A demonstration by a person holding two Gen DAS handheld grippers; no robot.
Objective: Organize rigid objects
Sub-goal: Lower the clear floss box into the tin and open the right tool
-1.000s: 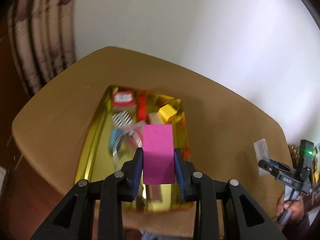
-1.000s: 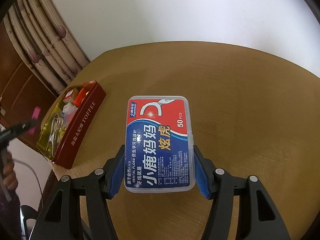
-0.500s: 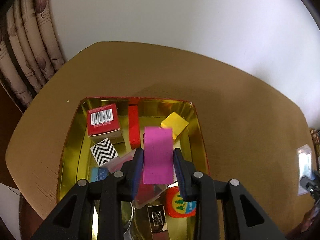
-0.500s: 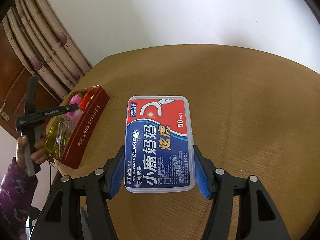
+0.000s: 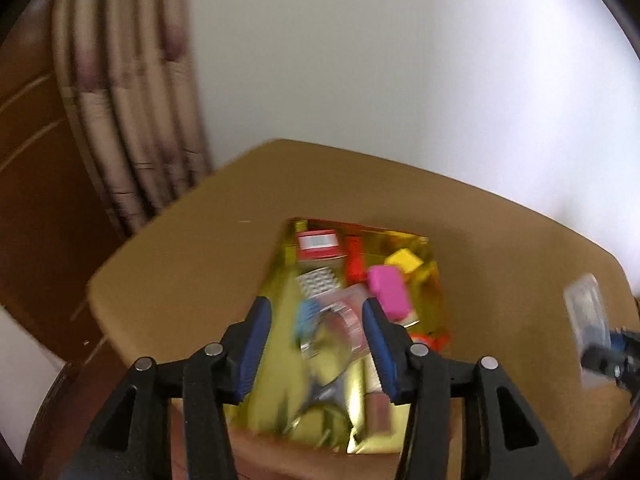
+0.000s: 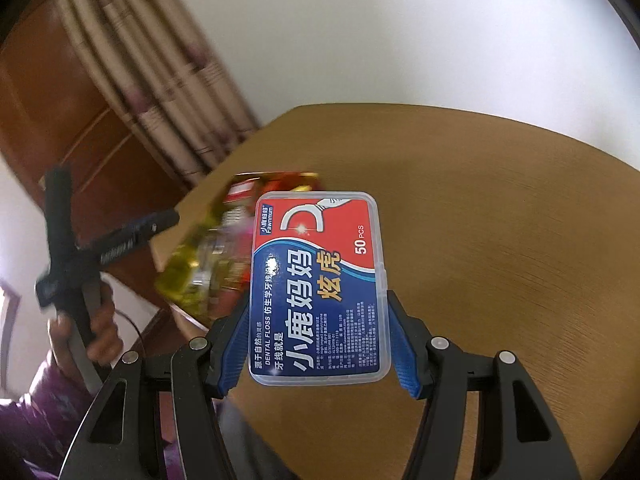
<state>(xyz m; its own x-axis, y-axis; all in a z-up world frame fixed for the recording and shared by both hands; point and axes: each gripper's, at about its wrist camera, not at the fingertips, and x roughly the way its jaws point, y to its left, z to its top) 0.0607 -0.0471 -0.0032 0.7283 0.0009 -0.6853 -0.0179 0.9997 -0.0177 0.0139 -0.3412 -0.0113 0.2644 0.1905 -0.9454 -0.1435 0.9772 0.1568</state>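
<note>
Between your left gripper's (image 5: 316,334) jaws, which had just been opening, nothing was pinched; the pink block (image 5: 389,292) lay in the gold tray (image 5: 276,280) beyond their right tip. Your right gripper (image 6: 318,338) pinched the floss box (image 6: 320,288) at frame centre.

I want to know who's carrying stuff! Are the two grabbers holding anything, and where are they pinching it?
The right gripper holds the floss box by its long sides, near the bottom end. The left gripper holds nothing: its jaws have just opened, and the pink block lies in the tin.
</note>
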